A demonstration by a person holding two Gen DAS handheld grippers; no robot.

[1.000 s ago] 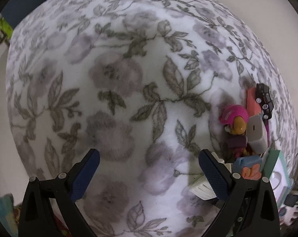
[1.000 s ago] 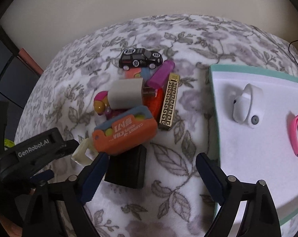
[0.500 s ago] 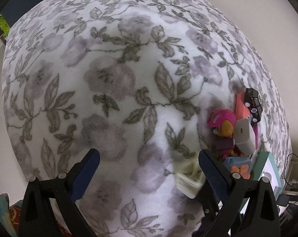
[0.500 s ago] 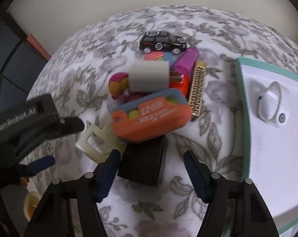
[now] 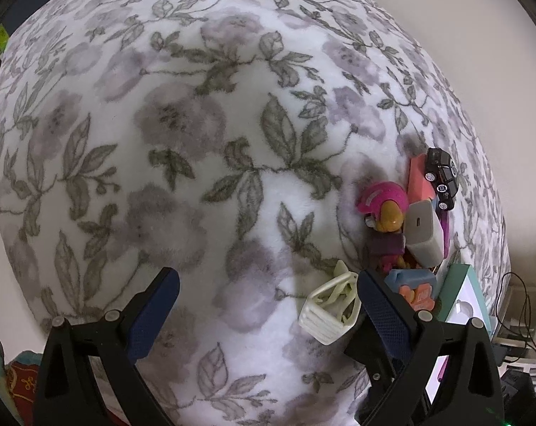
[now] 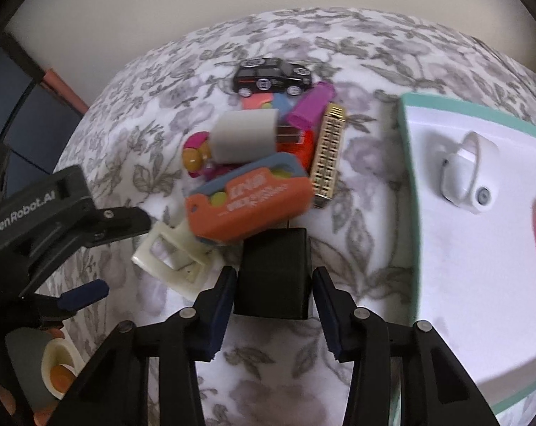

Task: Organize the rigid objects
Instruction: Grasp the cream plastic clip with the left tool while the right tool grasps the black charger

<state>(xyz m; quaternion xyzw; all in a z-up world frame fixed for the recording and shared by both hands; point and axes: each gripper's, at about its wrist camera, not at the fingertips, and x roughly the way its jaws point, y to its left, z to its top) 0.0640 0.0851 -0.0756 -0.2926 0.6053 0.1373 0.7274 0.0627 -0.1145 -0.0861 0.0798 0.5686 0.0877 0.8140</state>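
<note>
At lower centre of the right wrist view, the right gripper [image 6: 273, 287] is straddling the black box [image 6: 273, 273], fingers narrowed beside it, contact unclear; the left gripper [image 5: 264, 301] is gaping wide, cream clip [image 5: 330, 314] sitting by its right finger.

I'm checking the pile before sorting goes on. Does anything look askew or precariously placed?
Yes. The orange rectangular case lies tilted atop the heap, propped on the pink-helmeted figurine and overhanging the cream plastic clip. The white charger block is likewise stacked on others. The right gripper straddles the black box.

Both views look down, perhaps sharing toy pile [image 5: 413, 220].
</note>
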